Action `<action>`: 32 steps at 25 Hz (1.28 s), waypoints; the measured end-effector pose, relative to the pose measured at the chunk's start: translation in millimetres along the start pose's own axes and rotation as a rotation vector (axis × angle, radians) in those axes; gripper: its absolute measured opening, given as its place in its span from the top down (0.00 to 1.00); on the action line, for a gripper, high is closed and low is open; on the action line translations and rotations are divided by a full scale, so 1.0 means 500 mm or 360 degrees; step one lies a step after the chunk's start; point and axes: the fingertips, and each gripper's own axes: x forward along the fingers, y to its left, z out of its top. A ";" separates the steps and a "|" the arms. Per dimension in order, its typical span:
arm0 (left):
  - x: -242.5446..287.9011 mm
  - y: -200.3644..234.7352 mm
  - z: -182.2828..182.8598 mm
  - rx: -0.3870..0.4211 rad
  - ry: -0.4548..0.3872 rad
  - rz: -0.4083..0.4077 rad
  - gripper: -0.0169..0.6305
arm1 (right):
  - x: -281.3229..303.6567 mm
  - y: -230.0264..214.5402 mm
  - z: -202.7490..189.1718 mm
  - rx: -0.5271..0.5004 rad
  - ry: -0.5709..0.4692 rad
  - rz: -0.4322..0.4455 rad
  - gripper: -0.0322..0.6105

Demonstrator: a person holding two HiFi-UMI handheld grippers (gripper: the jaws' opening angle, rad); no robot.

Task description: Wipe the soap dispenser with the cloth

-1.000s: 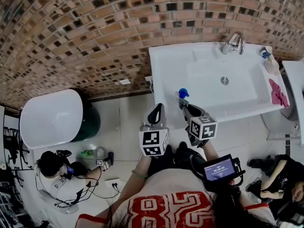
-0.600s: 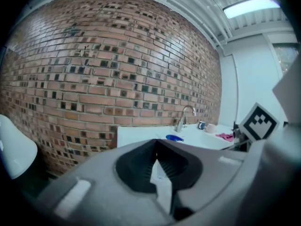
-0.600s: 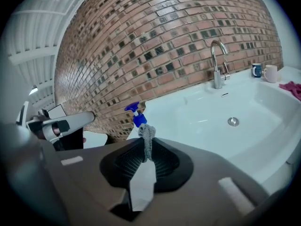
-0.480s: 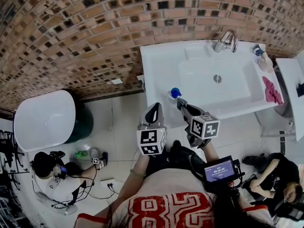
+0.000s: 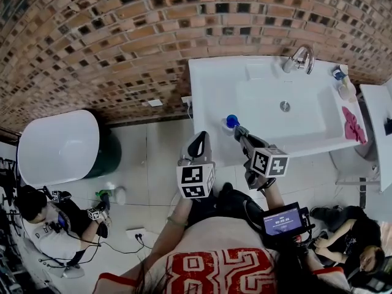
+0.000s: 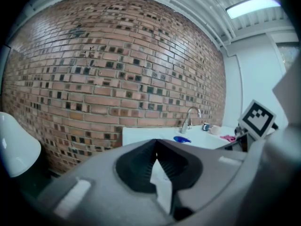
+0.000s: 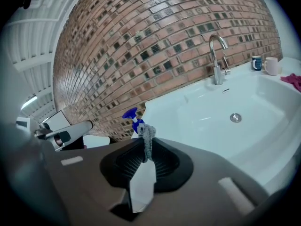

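Both jaws of the right gripper pinch a grey cloth, just behind the blue soap dispenser; the left gripper is closed, empty.

Most of the soap dispenser is hidden behind the cloth.

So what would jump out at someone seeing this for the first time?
A brick wall fills the top of the head view, with a white sink against it at the upper right. At the sink's near left corner stands a blue-topped soap dispenser. The right claw, close in front of it, pinches a grey cloth.
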 end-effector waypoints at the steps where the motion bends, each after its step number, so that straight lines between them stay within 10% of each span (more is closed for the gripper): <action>1: 0.000 0.001 -0.001 -0.0001 0.0004 -0.0002 0.97 | -0.005 -0.006 0.002 0.0008 -0.0010 -0.0020 0.87; 32: -0.011 0.031 -0.025 0.0034 0.0080 0.0000 0.97 | 0.065 0.005 -0.088 -0.0238 0.0175 -0.0069 0.87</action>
